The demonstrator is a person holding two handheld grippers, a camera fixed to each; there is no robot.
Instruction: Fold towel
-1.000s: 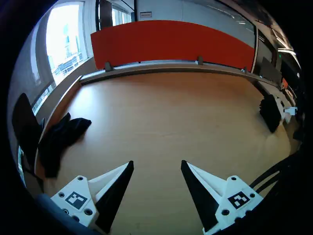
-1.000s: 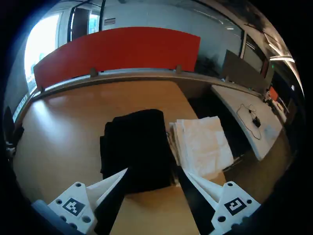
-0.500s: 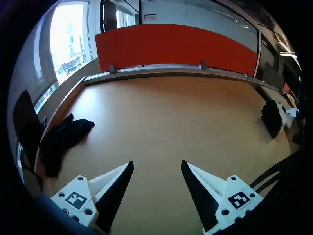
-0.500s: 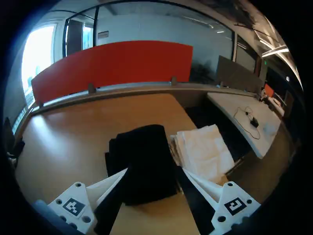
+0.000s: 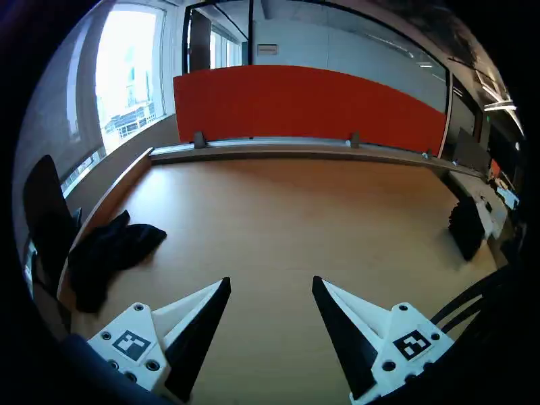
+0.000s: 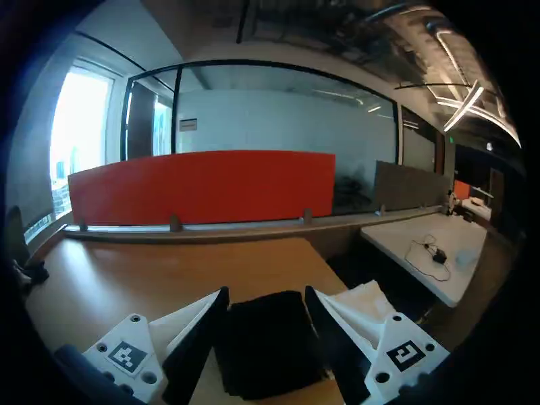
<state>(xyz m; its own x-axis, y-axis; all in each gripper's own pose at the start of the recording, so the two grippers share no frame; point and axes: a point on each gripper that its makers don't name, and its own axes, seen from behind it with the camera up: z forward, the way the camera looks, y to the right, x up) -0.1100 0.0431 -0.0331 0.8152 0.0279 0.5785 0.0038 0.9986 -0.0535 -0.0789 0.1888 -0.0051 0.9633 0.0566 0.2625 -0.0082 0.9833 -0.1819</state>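
Left tool (image 5: 270, 279) hovers over the pale wooden counter (image 5: 290, 202), fingers spread, nothing in them. The crumpled black cloth towel (image 5: 108, 251) lies ahead and well off to its left by the counter's edge, long axis slanting from near-left to far-right, with bare wood between. Right tool (image 6: 264, 291) is spread and empty too, and a folded black towel stack (image 6: 270, 341) sits low between its fingers with a folded white cloth stack (image 6: 368, 304) just beside it. The left looks the nearer reach.
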